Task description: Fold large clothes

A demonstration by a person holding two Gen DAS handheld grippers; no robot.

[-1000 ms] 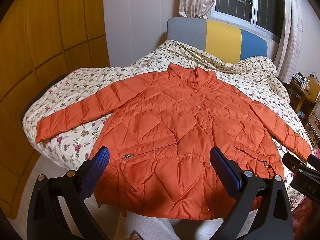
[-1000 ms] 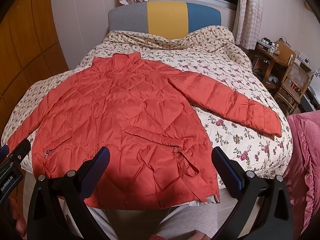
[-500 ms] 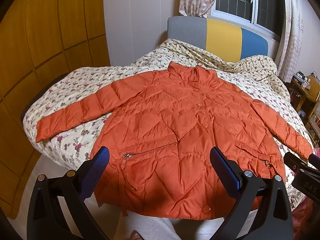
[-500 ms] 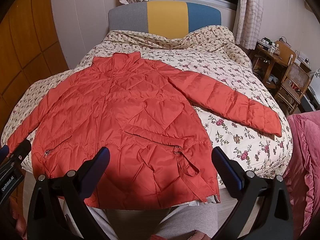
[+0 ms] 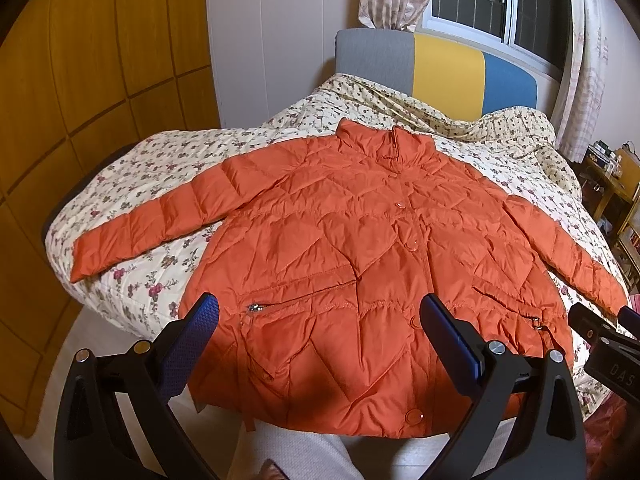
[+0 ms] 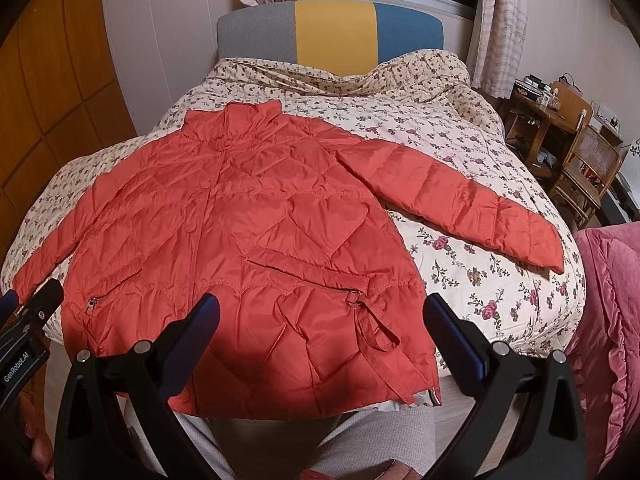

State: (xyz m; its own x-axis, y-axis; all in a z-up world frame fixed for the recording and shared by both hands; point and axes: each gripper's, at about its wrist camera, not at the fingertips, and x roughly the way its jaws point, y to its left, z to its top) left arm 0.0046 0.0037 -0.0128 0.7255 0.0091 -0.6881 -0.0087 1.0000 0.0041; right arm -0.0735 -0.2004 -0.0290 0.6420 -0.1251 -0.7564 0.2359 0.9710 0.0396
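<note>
An orange quilted puffer jacket (image 5: 360, 248) lies flat, front up and buttoned, on the floral bed (image 5: 152, 168), both sleeves spread out. Its hem hangs over the bed's near edge. It also shows in the right wrist view (image 6: 248, 240). My left gripper (image 5: 320, 320) is open and empty, held above the hem on the jacket's left half. My right gripper (image 6: 322, 320) is open and empty, held above the hem on the jacket's right half. Each gripper shows at the edge of the other's view.
A grey, yellow and blue headboard (image 6: 332, 32) stands at the far end under a window. Wooden wardrobe panels (image 5: 80, 60) line the left side. A wooden desk and chair (image 6: 576, 148) stand at the right, next to a pink quilt (image 6: 612, 320).
</note>
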